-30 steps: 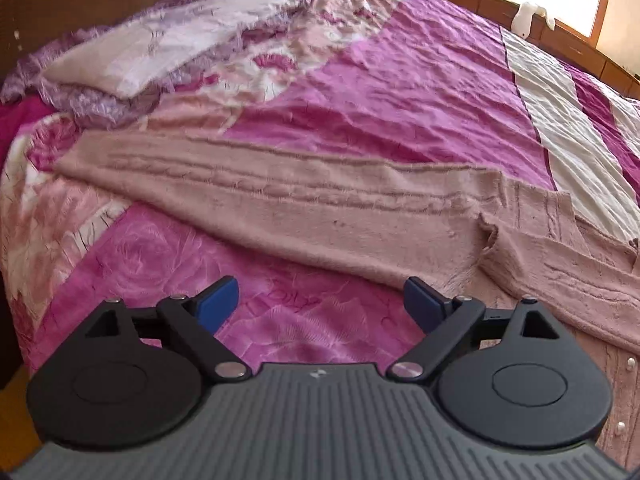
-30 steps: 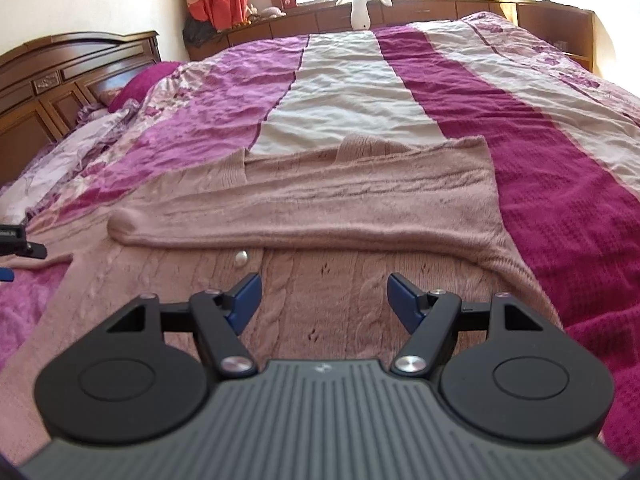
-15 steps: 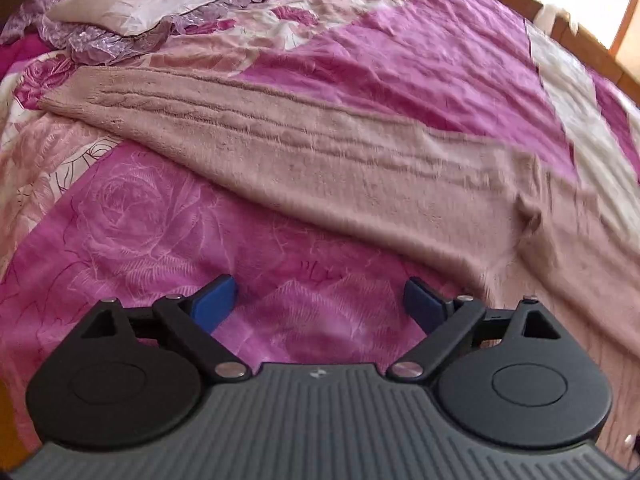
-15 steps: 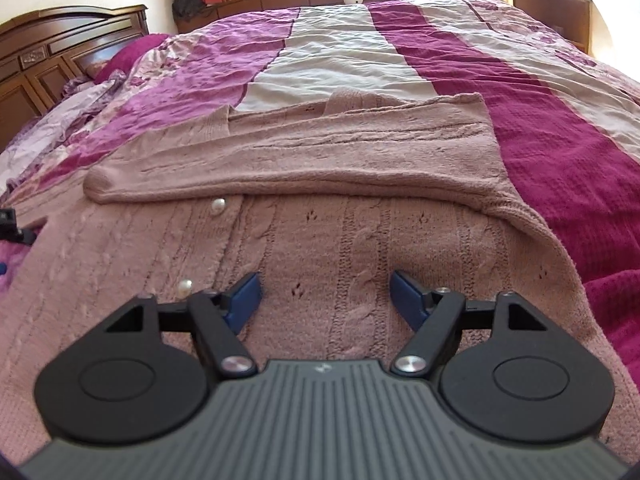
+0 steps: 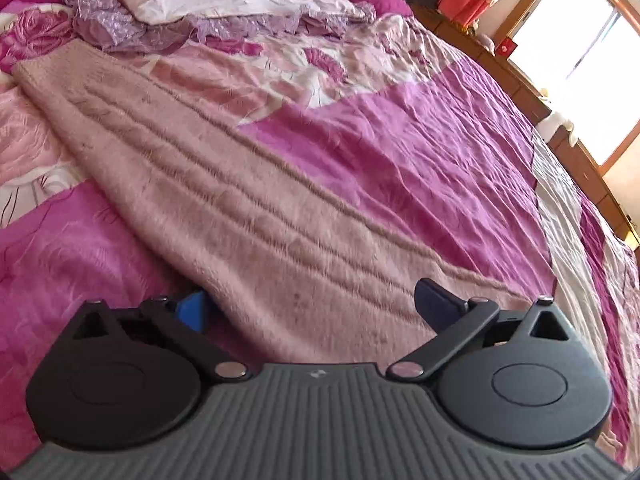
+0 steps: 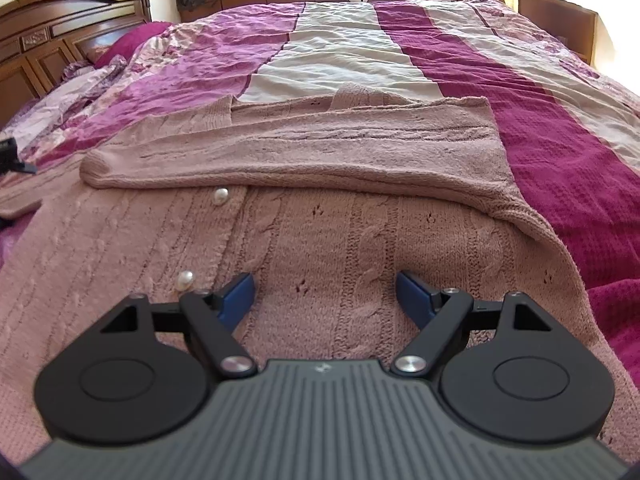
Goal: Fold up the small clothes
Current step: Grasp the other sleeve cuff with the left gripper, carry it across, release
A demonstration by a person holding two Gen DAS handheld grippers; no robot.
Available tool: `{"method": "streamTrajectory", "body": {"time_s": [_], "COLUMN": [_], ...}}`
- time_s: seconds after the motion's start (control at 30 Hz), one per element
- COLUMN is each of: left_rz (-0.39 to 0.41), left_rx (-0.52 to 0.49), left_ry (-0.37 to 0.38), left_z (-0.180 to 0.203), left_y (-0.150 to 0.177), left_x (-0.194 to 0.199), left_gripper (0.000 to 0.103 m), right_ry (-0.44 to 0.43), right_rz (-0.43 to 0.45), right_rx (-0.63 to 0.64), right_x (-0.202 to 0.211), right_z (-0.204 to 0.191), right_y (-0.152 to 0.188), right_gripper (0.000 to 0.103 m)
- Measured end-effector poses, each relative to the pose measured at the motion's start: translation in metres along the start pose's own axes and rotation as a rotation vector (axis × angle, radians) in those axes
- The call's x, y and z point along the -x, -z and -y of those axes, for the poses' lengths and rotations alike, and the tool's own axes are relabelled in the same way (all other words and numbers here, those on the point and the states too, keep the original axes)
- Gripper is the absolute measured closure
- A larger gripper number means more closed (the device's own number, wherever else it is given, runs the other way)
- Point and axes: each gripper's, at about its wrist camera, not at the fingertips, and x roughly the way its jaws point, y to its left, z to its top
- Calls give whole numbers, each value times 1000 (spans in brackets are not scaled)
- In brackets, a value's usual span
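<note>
Left wrist view: pink cardigan's sleeve [image 5: 224,184] lies stretched across the bed [image 5: 420,152]; left claw [image 5: 316,312] wide open astride it, holding nothing (contact probably, unclear). Right claw [image 6: 326,294] open, empty, over the cardigan [image 6: 320,240]. Next: pinch sleeve, fold inward. Headboard [image 6: 60,40], window behind.
</note>
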Motion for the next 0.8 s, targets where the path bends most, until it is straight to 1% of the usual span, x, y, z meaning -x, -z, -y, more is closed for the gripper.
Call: {"method": "streamTrajectory", "body": {"time_s": [0.07, 0.1, 0.17, 0.2, 0.23, 0.27, 0.33, 0.4, 0.5, 0.6, 0.67, 0.8], "left_rz": [22, 36, 72, 81, 84, 84, 95, 123, 174, 223, 238, 256], "left_rx": [-24, -33, -56, -75, -86, -83, -47, -48, -84, -140, -160, -177], "left_ry": [-10, -10, -31, -56, -72, -66, -28, -5, 39, 88, 129, 186], "left_z": [3, 4, 5, 6, 5, 1, -6, -8, -3, 10, 20, 37], "left_y": [-1, -1, -1, -2, -2, -4, -7, -10, -12, -14, -13, -10], "left_x": [-4, -5, -4, -4, -4, -4, 2, 12, 32, 51, 61, 77], "left_gripper": [1, 5, 26, 50, 71, 75, 85, 88, 94, 95, 95, 95], "right_ry": [10, 13, 17, 18, 20, 21, 22, 22, 19, 16, 16, 25], "right_rz": [-4, -5, -7, -8, -9, -9, -8, -9, -12, -17, -11, 1], "right_rx": [8, 9, 7, 6, 5, 4, 4, 3, -4, -11, -27, -63], "right_x": [-1, 0, 0, 0, 0, 1, 1, 1, 1, 3, 6, 12], "right_z": [-2, -3, -3, -3, -3, -3, -3, -4, -2, 0, 4, 11], "right_y": [0, 0, 0, 0, 0, 0, 0, 0, -1, -4, -7, -10], "right_gripper": [22, 22, 22, 22, 22, 22, 22, 22, 23, 24, 24, 24]}}
